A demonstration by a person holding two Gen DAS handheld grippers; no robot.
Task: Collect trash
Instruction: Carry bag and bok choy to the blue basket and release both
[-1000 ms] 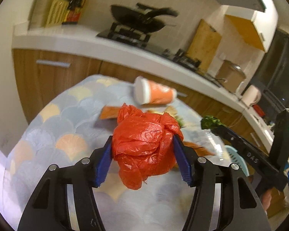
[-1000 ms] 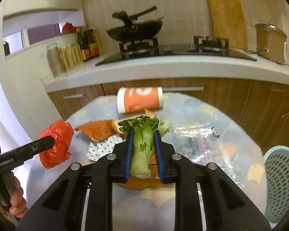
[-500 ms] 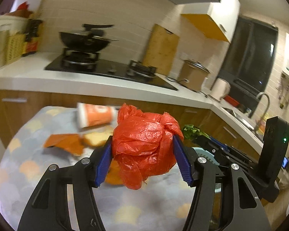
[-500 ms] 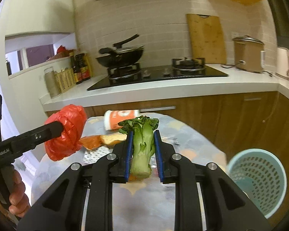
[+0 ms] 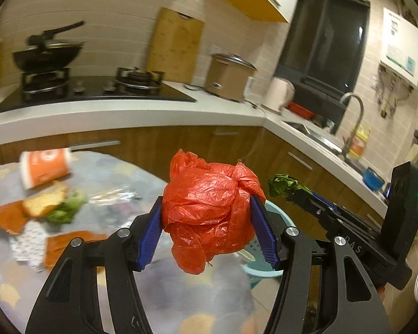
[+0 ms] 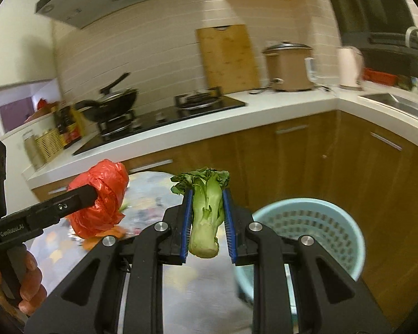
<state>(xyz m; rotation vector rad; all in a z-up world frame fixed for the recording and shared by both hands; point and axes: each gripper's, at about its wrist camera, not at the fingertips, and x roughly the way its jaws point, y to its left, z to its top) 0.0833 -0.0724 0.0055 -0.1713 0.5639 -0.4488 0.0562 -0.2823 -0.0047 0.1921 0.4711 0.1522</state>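
The left gripper [image 5: 209, 229] clamped a red bag [image 5: 210, 211] between its pads. The right gripper [image 6: 207, 226] squeezed a green vegetable [image 6: 206, 214] upright, a basket [image 6: 309, 231] at its four o'clock.

both wrist views face the counter [image 5: 125, 111], sharing the basket [image 6: 306, 222], each showing the other gripper.

left gripper [image 5: 209, 231]: blue pads clamped on the red plastic bag [image 5: 209, 211], held up left of the basket [image 6: 315, 222]
right gripper [image 6: 207, 220]: pads pinching the green veggie stalk [image 6: 206, 217], just left of the basket
left hand [image 6: 25, 281]: wrapped round the handle
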